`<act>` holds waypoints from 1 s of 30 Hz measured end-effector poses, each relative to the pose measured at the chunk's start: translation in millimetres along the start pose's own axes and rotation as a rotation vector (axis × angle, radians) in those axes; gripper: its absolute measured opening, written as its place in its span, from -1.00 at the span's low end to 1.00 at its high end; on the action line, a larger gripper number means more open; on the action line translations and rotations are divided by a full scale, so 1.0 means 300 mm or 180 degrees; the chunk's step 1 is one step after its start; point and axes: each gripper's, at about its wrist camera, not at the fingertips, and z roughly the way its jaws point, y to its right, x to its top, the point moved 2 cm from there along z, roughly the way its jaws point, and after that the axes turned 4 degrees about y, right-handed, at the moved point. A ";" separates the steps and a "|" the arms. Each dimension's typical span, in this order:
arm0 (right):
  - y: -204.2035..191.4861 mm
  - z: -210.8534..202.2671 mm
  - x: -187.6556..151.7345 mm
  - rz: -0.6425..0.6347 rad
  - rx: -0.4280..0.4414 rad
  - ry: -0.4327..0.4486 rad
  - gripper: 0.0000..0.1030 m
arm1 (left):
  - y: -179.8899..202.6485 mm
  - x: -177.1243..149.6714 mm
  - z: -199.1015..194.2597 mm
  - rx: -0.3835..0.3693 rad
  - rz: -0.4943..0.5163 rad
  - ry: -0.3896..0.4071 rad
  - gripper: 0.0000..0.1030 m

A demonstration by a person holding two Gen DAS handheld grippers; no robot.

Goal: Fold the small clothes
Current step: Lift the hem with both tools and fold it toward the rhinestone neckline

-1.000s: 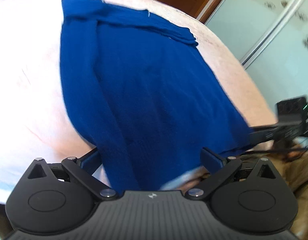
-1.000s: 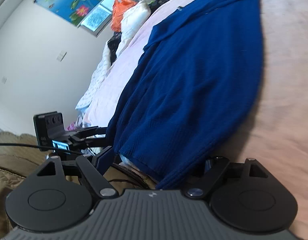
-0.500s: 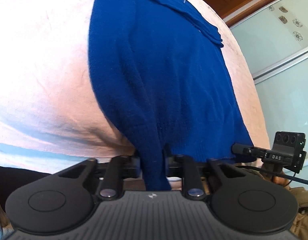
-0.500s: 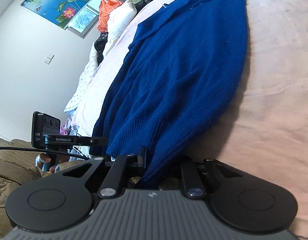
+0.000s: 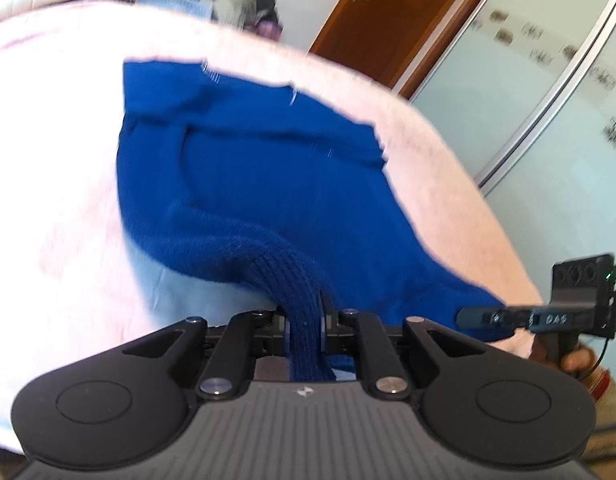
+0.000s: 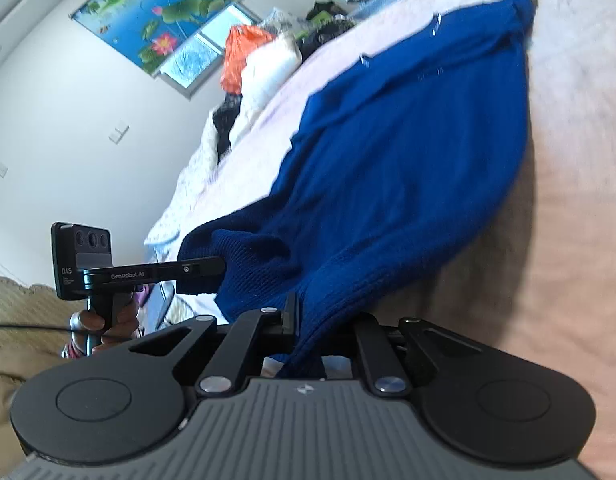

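A blue knitted sweater lies on a pink bed cover, its near hem lifted off the bed. My left gripper is shut on the ribbed hem at the left corner. My right gripper is shut on the hem at the other corner; the sweater stretches away from it. The right gripper also shows in the left wrist view, clamped on the hem. The left gripper shows in the right wrist view, clamped on the cloth.
Piled clothes and bags sit at the far end of the bed. A wooden door and glass sliding panels stand beyond the bed. A flower picture hangs on the wall.
Both grippers closed on the hem about half a second ago. Since then they have lifted the near edge of the sweater up off the bed and carried it towards the far end.
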 end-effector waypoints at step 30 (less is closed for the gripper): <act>0.161 0.132 0.460 -0.0197 -0.0118 0.0748 -0.77 | 0.018 0.348 0.292 0.0959 0.0228 0.0619 -0.77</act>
